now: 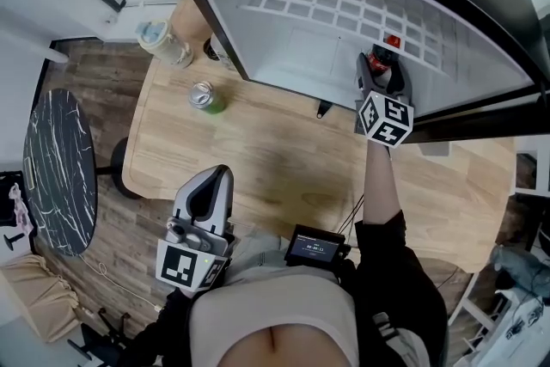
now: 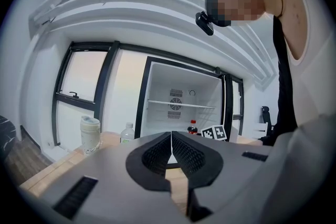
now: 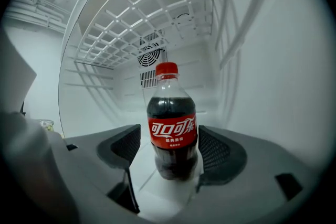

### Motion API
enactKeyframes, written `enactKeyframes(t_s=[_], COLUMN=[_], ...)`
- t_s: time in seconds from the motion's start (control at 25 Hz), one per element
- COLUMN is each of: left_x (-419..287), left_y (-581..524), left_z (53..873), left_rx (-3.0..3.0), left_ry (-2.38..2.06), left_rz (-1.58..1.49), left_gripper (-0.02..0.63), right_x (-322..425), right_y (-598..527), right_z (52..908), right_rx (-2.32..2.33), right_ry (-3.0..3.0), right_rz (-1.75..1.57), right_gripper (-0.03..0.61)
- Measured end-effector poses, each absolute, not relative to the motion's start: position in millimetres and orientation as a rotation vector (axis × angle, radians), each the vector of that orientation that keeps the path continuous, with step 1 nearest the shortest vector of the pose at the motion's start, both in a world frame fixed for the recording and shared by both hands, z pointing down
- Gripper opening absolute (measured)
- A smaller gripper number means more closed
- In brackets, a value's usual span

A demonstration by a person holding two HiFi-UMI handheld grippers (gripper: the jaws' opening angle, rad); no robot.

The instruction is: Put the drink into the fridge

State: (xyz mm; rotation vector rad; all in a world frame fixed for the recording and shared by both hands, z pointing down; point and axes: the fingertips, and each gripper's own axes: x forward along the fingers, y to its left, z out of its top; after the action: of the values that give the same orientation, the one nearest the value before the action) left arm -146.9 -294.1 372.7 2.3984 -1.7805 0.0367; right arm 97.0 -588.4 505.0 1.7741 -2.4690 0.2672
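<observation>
A cola bottle (image 3: 172, 128) with a red cap and red label stands upright on the white floor of the open fridge (image 1: 326, 21), near its right wall. My right gripper (image 3: 170, 162) is open around the bottle's lower half; a thin gap shows at the left pad, while the right pad is at its side. The head view shows the same bottle (image 1: 384, 58) just ahead of the right gripper (image 1: 382, 73). My left gripper (image 1: 216, 178) is shut and empty, held low near the person's body over the wooden table (image 1: 275, 159). From the left gripper (image 2: 170, 144) view, the fridge (image 2: 181, 113) and bottle (image 2: 192, 127) lie ahead.
A green can (image 1: 204, 96), a pale lidded tumbler (image 1: 163, 41) and a water bottle (image 1: 215, 50) stand on the table left of the fridge. A wire shelf (image 3: 136, 23) spans the fridge above the bottle. A round black marble table (image 1: 56, 168) stands at far left.
</observation>
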Motion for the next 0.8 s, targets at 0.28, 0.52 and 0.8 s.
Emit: enactKeyframes(t_s=[0.28, 0.52, 0.8], left_x=[-145.3, -141.8, -133.0], left_y=[-293.2, -293.7, -295.7], left_z=[368.5, 362.9, 357.0], left_rx=[2.422, 2.451, 2.506], left_ry=[-1.77, -1.756, -1.711], left_rz=[0.02, -0.002, -0.024], left_gripper=[0.008, 0.008, 0.008], right_x=[92.7, 88.2, 105.2], right_y=[-559.1, -516.3, -463.4], right_z=[492.7, 467.5, 412.3], right_rx=[1.764, 1.709, 1.761], right_ry=[-2.491, -2.54, -2.63], right_rz=[0.306, 0.231, 0.176], right_gripper=[0.339, 0.337, 0.337])
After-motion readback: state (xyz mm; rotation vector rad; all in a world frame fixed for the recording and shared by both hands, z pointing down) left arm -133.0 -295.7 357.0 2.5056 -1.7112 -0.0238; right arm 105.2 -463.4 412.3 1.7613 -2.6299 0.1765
